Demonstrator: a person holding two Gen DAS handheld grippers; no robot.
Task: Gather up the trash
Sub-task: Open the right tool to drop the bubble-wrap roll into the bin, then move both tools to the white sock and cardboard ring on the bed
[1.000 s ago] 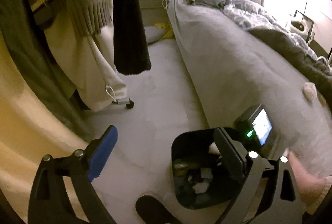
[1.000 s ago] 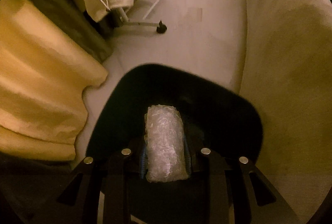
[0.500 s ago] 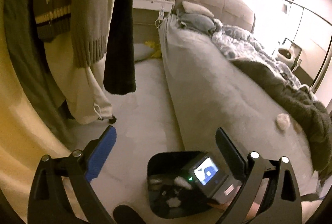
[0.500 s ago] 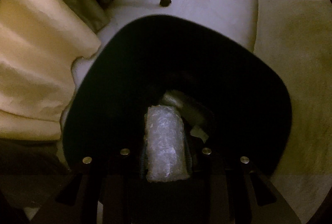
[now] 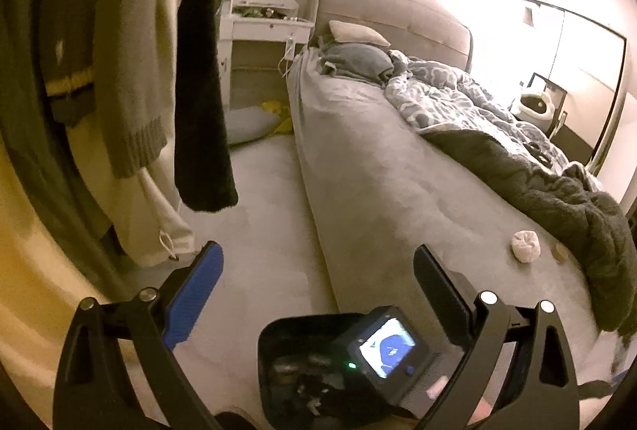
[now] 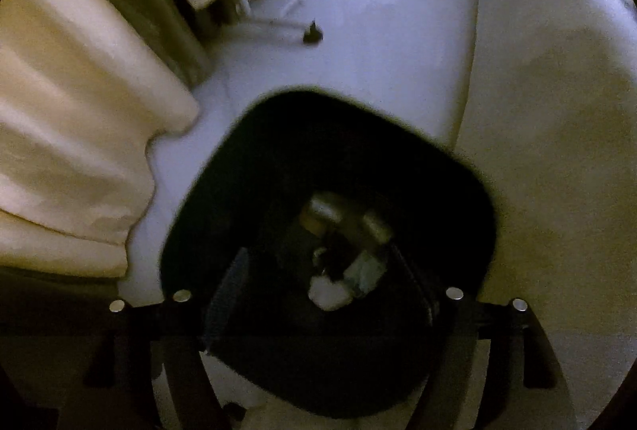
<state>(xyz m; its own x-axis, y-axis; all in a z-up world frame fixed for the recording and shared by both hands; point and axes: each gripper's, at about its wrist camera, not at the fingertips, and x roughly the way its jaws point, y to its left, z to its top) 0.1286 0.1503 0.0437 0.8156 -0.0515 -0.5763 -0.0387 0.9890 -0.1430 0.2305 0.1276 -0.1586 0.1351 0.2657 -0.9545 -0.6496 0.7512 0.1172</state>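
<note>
The bubble-wrap wad that the right gripper [image 6: 322,294] pinched half a second ago has left its now wide, empty jaws and seemingly lies amid the litter in the black bin [image 6: 223,199] below, so the wide-open, empty left gripper [image 5: 314,270] could next fetch the crumpled white ball [image 5: 525,247] on the bed [image 5: 378,167].

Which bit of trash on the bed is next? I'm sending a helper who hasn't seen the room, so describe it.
Start at the big grey bed beside the black trash bin. On its bare sheet, near the foot end, just below the edge of the dark fuzzy blanket, lies a crumpled white paper ball. It is the only pale round wad there; a smaller tan bit sits beside it.
</note>
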